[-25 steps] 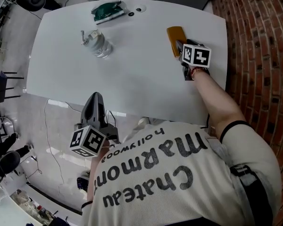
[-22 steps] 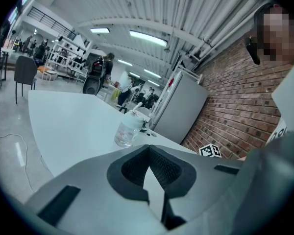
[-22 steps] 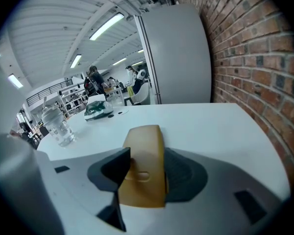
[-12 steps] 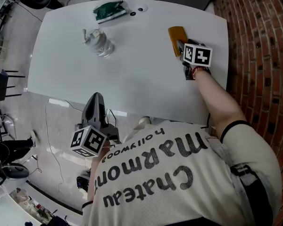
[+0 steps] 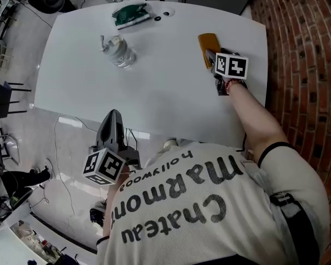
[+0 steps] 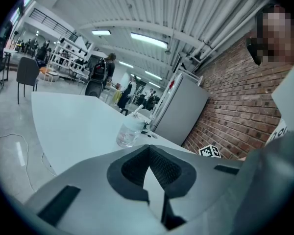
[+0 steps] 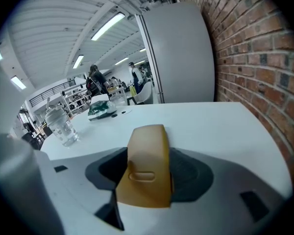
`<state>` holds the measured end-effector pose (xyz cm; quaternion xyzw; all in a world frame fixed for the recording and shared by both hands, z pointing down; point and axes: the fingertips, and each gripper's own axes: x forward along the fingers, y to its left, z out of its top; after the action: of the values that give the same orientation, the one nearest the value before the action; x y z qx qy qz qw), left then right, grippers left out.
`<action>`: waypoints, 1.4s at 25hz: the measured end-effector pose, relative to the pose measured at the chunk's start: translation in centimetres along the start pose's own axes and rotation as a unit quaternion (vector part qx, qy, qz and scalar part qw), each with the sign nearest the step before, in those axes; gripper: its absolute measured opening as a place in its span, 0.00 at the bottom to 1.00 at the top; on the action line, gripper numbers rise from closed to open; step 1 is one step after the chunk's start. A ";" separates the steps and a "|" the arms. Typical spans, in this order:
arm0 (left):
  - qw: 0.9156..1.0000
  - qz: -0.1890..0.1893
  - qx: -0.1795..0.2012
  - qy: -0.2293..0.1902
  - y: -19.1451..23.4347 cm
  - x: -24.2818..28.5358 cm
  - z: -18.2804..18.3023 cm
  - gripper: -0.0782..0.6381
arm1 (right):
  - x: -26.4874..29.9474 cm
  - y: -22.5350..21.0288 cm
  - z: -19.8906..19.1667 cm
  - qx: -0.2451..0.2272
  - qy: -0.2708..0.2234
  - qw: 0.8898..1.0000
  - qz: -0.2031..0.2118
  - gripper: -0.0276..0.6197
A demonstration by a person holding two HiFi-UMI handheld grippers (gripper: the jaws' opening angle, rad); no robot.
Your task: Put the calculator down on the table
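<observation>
Since the calculator already lies flat on the white table, near its right edge beside the brick wall, the step in hand appears to be the release itself; the right claw has the yellow-orange body between its jaws, and those jaws are opening, the pads seeming to come off its sides rather than press on them; in the right gripper view the calculator points away along the tabletop, its near end lying in the gap. The next move, as I judge it, calls for widening a little more and then drawing straight back along the claw's own line, so that neither pad drags the calculator towards the table edge; the left claw hangs off the near side of the table, over the floor, its jaws closed tip to tip on nothing. As for containers, a clear lidded bottle stands well apart on the far left part of the table; whether it holds anything I cannot tell; a green packet lies at the far edge beyond it.
</observation>
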<state>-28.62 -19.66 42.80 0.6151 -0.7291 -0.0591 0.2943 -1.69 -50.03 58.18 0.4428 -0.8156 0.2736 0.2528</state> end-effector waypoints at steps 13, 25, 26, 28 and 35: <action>1.000 -0.022 0.004 -0.008 -0.6 -0.1 0.9 0.11 | -1.6 1.4 -0.7 0.043 0.020 0.999 0.000 0.54; 0.996 -0.083 0.016 0.005 -3.0 0.0 0.7 0.11 | -6.6 3.5 -4.0 0.057 0.039 0.998 -0.008 0.54; 0.996 -0.088 0.018 0.007 -3.1 -0.1 0.6 0.11 | -7.2 3.8 -4.4 0.065 0.041 0.997 -0.004 0.54; 0.995 -0.097 0.018 0.012 -3.5 -0.3 0.2 0.11 | -8.4 4.5 -5.2 0.084 0.045 0.995 0.003 0.54; 0.991 -0.130 0.016 0.019 -4.9 -1.2 -0.6 0.11 | -11.8 9.0 -7.1 0.153 0.045 0.986 0.049 0.52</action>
<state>-24.01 -19.55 40.72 0.7102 -0.6380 -0.0732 0.2885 -2.52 -34.24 53.60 0.4232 -0.7723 0.4270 0.2051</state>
